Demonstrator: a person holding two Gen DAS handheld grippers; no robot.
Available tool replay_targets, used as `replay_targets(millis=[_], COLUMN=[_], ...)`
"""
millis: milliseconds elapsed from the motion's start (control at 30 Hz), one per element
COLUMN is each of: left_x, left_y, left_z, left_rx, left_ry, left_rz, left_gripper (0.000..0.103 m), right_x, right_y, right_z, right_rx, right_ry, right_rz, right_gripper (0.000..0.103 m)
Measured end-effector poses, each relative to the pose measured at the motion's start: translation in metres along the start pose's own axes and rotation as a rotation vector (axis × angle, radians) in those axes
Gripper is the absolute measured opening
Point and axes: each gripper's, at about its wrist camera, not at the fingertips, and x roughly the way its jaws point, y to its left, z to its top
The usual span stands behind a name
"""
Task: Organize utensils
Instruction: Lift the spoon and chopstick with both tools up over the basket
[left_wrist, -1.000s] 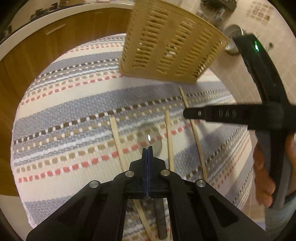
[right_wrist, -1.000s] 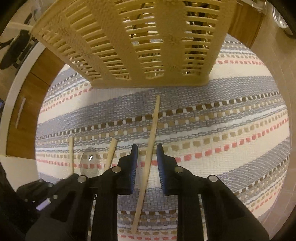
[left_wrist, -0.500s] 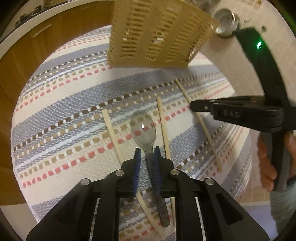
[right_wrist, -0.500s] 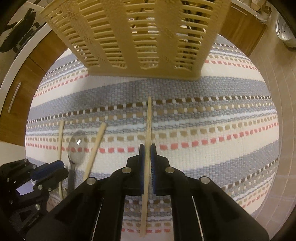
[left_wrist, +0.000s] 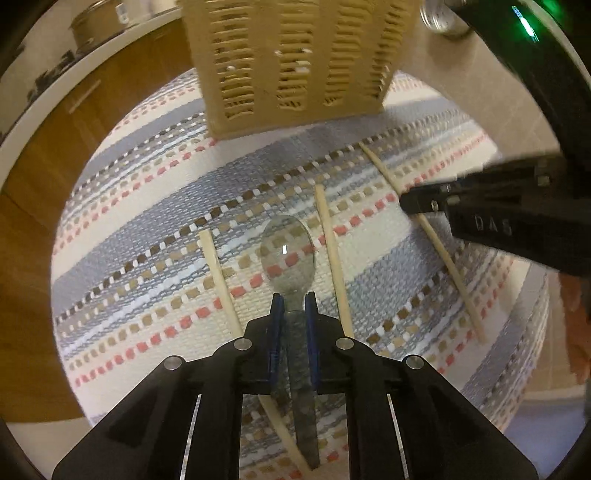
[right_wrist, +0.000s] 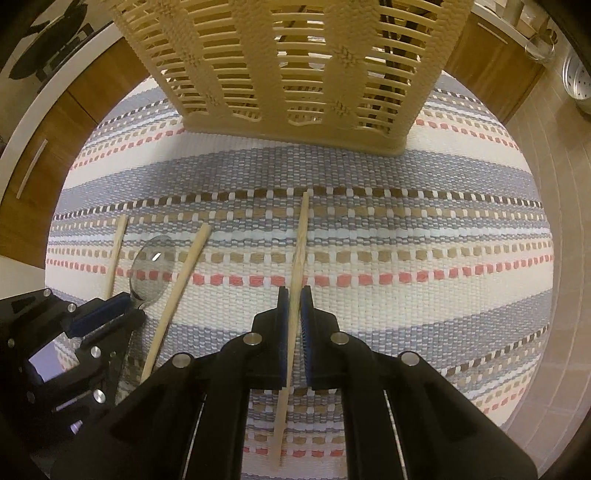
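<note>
- Closing around a clear spoon's (left_wrist: 291, 258) neck, the left gripper (left_wrist: 293, 306) points down at the striped mat (left_wrist: 155, 236).
- Pinched tight on one chopstick (right_wrist: 297, 258), the right gripper (right_wrist: 294, 301) sits mid-mat.
- Two more chopsticks (left_wrist: 334, 258) flank the spoon.
- Beyond, a slatted basket (right_wrist: 295, 74) stands at the mat's far edge.
</note>
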Motion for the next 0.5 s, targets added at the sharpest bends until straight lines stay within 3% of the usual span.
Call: replay_targets(millis=[167, 500], left_x=[-0.027, -0.117], left_y=[0.02, 0.029], left_z=[-0.008, 0.006], left_rx=[-0.083, -0.163], left_ry=[-0.137, -0.492], left_rz=[-0.091, -0.104], left_gripper=[0.009, 0.009], right_x=[-0.024, -0.093], right_y=[-0.006, -0.015], right_z=[-0.014, -0.033], right_rx=[-0.006, 0.013], right_ry=[-0.106, -0.377], right_rz=[0.045, 0.137], right_gripper=[0.004, 0.004])
